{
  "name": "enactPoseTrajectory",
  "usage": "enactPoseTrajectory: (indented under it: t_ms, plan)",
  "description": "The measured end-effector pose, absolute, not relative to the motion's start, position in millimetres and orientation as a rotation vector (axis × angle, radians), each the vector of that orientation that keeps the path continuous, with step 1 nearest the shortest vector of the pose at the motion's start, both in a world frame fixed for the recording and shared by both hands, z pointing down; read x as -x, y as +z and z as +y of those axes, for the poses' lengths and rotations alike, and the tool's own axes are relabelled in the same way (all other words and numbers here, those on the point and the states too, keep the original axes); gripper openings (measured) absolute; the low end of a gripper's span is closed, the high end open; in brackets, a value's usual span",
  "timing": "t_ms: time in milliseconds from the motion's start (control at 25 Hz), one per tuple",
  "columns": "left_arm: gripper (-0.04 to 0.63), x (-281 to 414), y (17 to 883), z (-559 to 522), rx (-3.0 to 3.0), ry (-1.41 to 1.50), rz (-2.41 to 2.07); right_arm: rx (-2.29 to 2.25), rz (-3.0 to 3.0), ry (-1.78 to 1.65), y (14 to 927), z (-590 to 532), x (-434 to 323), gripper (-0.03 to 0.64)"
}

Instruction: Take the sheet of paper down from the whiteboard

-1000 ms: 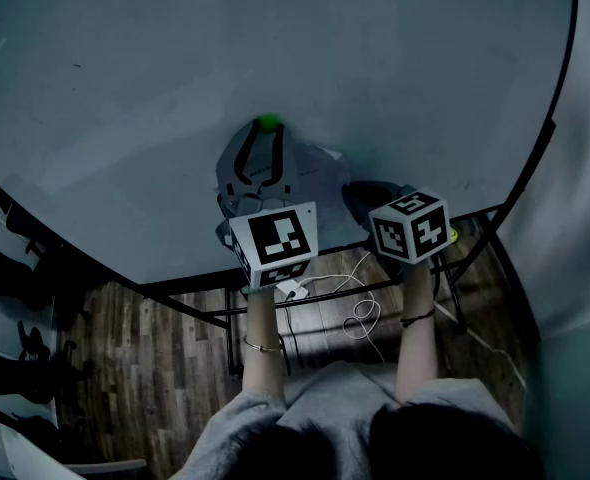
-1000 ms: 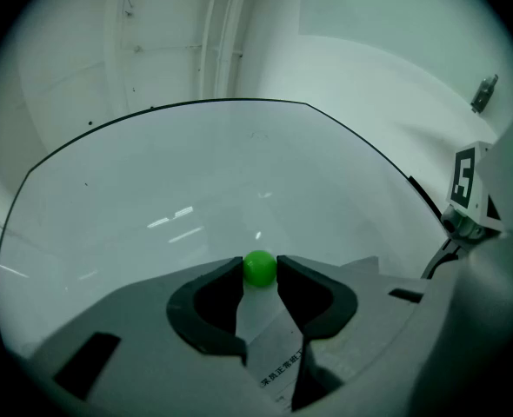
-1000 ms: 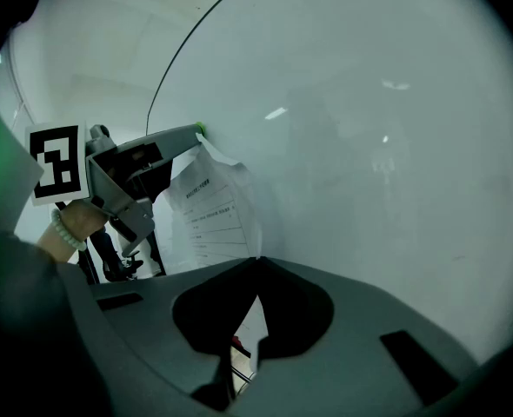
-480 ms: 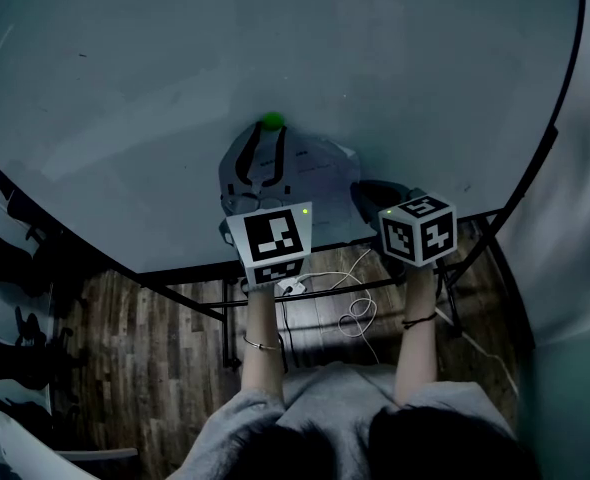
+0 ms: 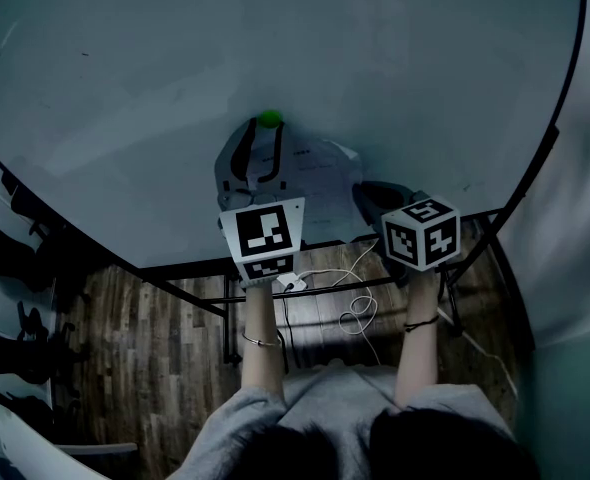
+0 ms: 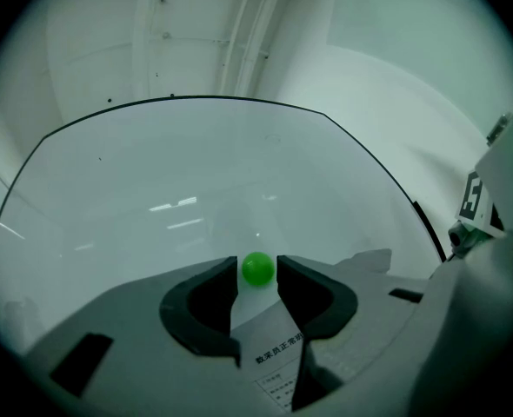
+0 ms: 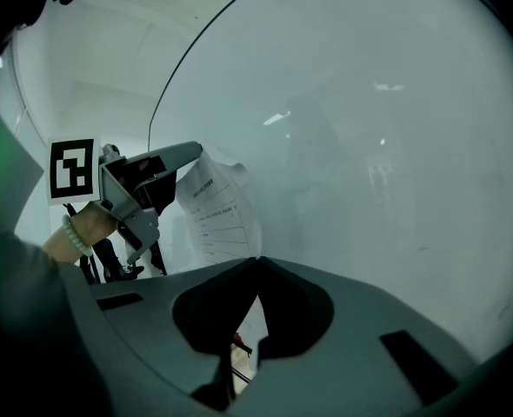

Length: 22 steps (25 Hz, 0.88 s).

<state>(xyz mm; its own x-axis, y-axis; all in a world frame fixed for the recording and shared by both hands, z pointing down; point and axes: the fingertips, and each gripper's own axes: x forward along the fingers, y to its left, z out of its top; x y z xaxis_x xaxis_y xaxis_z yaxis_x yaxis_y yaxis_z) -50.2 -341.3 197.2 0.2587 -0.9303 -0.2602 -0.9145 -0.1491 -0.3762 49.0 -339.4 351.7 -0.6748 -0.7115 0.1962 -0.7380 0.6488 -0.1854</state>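
The left gripper (image 6: 257,266) has its jaws spread, and a small green magnet (image 6: 257,268) sits between the two tips. I cannot tell if the tips touch it. The magnet is on the whiteboard (image 6: 196,172) and pins the top edge of the sheet of paper (image 6: 278,354), which hangs flat against the board below it, under this gripper's jaws.

The right gripper (image 7: 256,261) has its jaws pressed together, and they pinch the lower edge of the sheet. From this side the paper goes up and to the left along the board, with printed lines on it, up to where the left gripper is.

In the head view both grippers point at the board, the left one at the top of the sheet and the right one at its lower right part. Each gripper has a marker cube (image 5: 265,236) at the back. Below the board's dark frame, a white cable (image 5: 360,313) lies on the wooden floor (image 5: 165,368).
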Motion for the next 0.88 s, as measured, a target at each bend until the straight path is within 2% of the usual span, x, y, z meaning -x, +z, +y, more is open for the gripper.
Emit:
enactPoseTrajectory:
  t_ms: [880]
  plan:
    - [0.114, 84, 250, -292, 2.198, 0.021, 1.856, -1.354, -2.728, 0.413, 367, -320, -67, 0.001]
